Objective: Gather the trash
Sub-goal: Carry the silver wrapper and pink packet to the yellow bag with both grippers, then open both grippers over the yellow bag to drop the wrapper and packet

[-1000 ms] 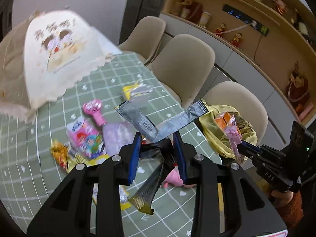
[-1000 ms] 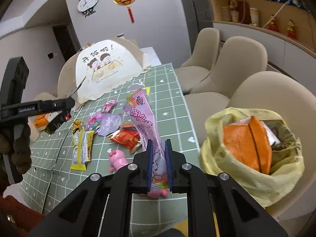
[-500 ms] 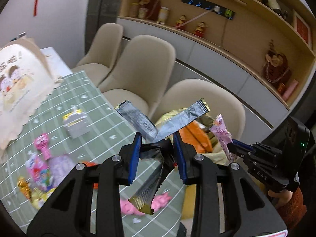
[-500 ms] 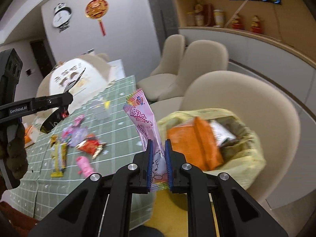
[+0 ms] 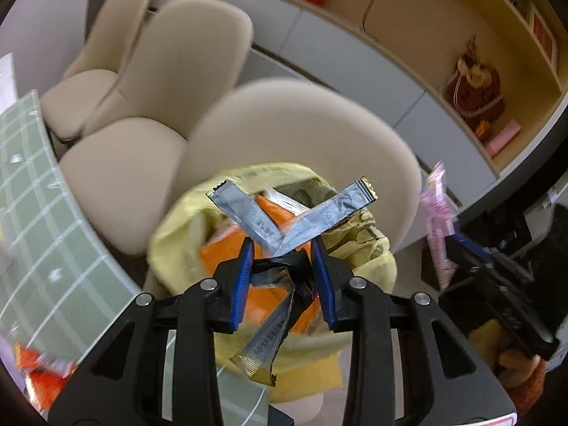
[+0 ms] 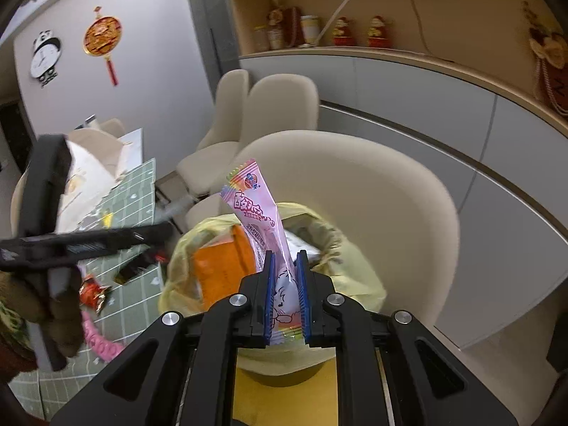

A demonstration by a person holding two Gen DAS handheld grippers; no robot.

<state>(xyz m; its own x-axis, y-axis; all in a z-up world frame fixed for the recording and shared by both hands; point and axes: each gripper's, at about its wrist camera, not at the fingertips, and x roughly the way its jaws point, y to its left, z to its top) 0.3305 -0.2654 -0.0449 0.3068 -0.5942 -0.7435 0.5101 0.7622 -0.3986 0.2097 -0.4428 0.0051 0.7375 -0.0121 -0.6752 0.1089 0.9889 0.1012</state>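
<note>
My left gripper is shut on a bunch of silver stick wrappers, held right above the yellow trash bag. An orange packet lies inside the bag. My right gripper is shut on a pink snack wrapper, also held over the yellow trash bag with the orange packet in it. The right gripper with its pink wrapper shows at the right of the left wrist view. The left gripper shows at the left of the right wrist view.
The bag sits on a beige chair beside the green checked table. A red wrapper and a pink wrapper lie on the table near its edge. More beige chairs and a wall cabinet stand behind.
Both grippers have swung from over the table to above the yellow bag on the chair, each still holding its wrappers. The table trash has slid out of the left view.
</note>
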